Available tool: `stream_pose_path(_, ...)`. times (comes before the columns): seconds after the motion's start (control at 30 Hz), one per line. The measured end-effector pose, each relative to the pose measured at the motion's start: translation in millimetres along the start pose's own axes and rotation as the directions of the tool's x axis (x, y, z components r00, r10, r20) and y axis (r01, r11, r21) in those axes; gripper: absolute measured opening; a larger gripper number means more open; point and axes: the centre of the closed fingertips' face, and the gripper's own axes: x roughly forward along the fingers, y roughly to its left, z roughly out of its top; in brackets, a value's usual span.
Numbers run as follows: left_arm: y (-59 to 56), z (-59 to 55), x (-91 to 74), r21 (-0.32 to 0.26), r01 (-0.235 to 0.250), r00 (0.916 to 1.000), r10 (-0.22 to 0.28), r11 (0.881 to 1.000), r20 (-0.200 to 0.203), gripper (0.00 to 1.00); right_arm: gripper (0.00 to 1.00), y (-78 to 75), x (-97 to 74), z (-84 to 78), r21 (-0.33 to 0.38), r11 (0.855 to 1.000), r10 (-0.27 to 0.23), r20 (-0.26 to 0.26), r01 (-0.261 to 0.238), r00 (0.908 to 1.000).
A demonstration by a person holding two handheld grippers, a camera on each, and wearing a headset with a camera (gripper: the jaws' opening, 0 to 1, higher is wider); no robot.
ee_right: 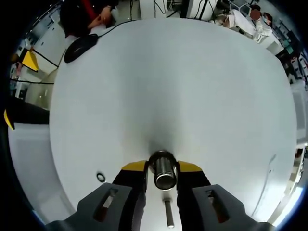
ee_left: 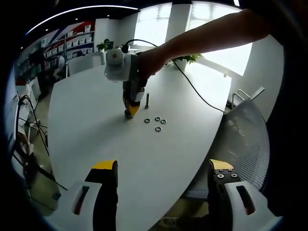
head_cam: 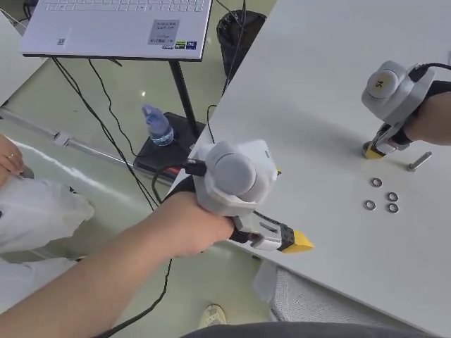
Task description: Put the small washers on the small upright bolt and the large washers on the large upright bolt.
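My right gripper [head_cam: 372, 150] points down at the white table [head_cam: 317, 84] and is shut on the large bolt [ee_right: 164, 179], whose round end faces the right gripper view between the yellow tips [ee_right: 162, 167]. The small bolt [ee_left: 147, 100] stands just beside it, also visible from the head [head_cam: 419, 161]. Several small washers [head_cam: 384, 198] lie loose on the table in front of the bolts, seen too in the left gripper view [ee_left: 157, 123]. One washer [ee_right: 100, 177] lies left of the right jaws. My left gripper [head_cam: 296, 243] hovers open and empty at the table's near edge [ee_left: 162, 166].
A laptop [head_cam: 116, 24] on a stand, a water bottle [head_cam: 158, 125], a black bin [head_cam: 236, 35] and cables sit on the floor left of the table. A mesh chair [ee_left: 245, 139] stands at the table's edge. A person's hand [head_cam: 8, 158] shows at far left.
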Motion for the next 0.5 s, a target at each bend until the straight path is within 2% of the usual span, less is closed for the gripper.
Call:
stream_pose_path(0.17,-2.0,1.1,-0.5,0.008,0.004,1.0,-0.004,1.0,-0.002,0.76,0.26,-0.2,-0.7,-2.1,0.005,1.0,0.005,0.013,-0.005,0.9999)
stream_pose_path(0.3,-3.2,3.4,2.0,0.018,0.008,1.0,-0.008,1.0,-0.006,0.76,0.35,-5.9,-4.8,-3.1,0.017,1.0,-0.013,0.058,0.012,0.9982)
stream_pose_path(0.5,-7.1,12.5,9.6,0.033,0.02,0.9998,-0.02,0.999,-0.001,0.76,0.36,-9.8,-36.4,-16.2,0.088,0.996,-0.043,0.13,0.031,0.9906)
